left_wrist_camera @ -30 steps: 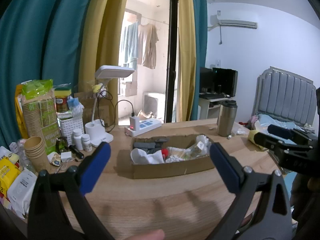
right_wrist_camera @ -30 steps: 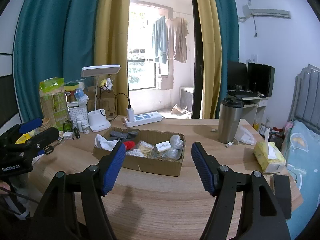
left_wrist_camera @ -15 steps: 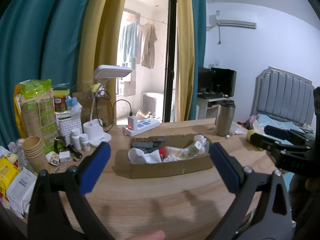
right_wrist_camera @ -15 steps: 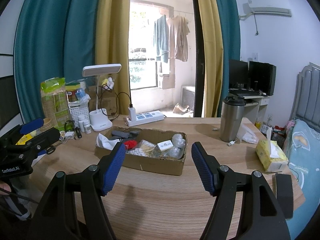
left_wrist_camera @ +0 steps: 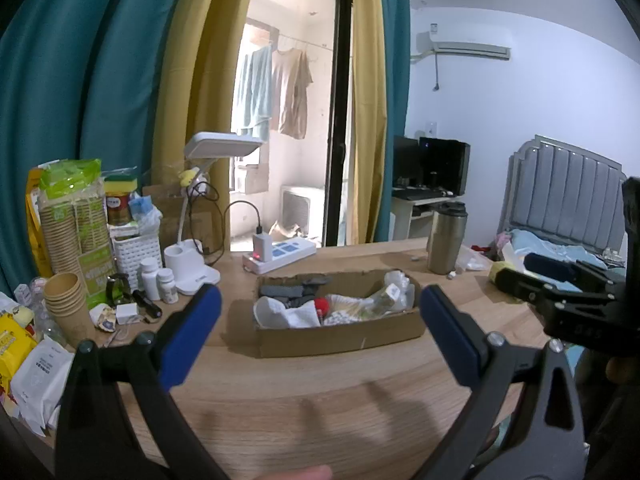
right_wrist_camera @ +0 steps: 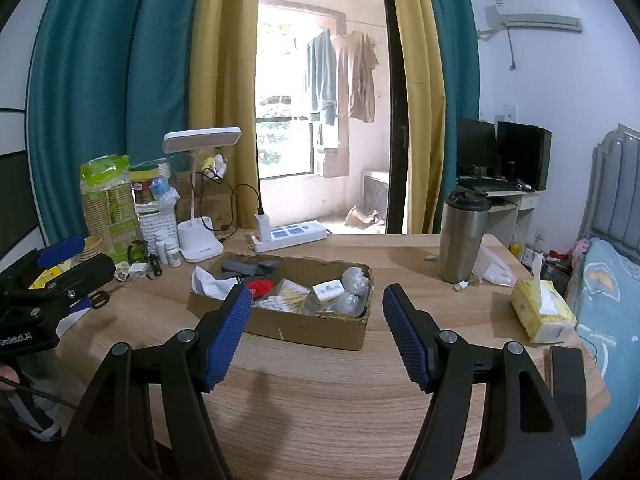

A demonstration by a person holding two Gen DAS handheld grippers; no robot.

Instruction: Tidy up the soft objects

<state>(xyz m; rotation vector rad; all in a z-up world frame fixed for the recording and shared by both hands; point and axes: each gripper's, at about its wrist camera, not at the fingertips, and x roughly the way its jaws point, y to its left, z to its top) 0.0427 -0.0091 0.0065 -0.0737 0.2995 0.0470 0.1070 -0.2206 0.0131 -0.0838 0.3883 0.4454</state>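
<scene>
Box: cardboard tray (right_wrist_camera: 280,326), centre of frame in both views, on the wood table (right_wrist_camera: 320,420); we count it as the collecting spot for the soft items.
Box contents, L end: white cloth (right_wrist_camera: 210,284), crumpled, partly over the rim; grey pieces (right_wrist_camera: 240,267) behind it, upper left of the box.
Box contents, mid: red soft item (right_wrist_camera: 260,286); cotton swabs pkt (right_wrist_camera: 286,298) just beside it.
Box contents, R end: small white pack (right_wrist_camera: 328,290) atop clear plastic bags (right_wrist_camera: 352,288).
Left gripper (left_wrist_camera: 320,334): lower centre of left wrist view, jaws spread wide, nothing between the blue pads; held low in front of the box, apart from it.
Right gripper (right_wrist_camera: 316,334): lower centre of right wrist view, released too, pads bare; box seen through the gap, no contact.
Outside the box: tissue pack (right_wrist_camera: 540,312) at right edge of right view, well apart from the box; steel tumbler (right_wrist_camera: 462,236) upper right; wet-wipe packs (left_wrist_camera: 38,376) lower left of left view.
Progress: we see soft things lying mixed in the box, nothing gripped. Fits two stages: items gathered in and job near done, or a jumble awaiting sorting. We cannot tell which.
Left over, if any: tissue pack & wipes sit out on the table; whether they belong to the task, unclear.
</scene>
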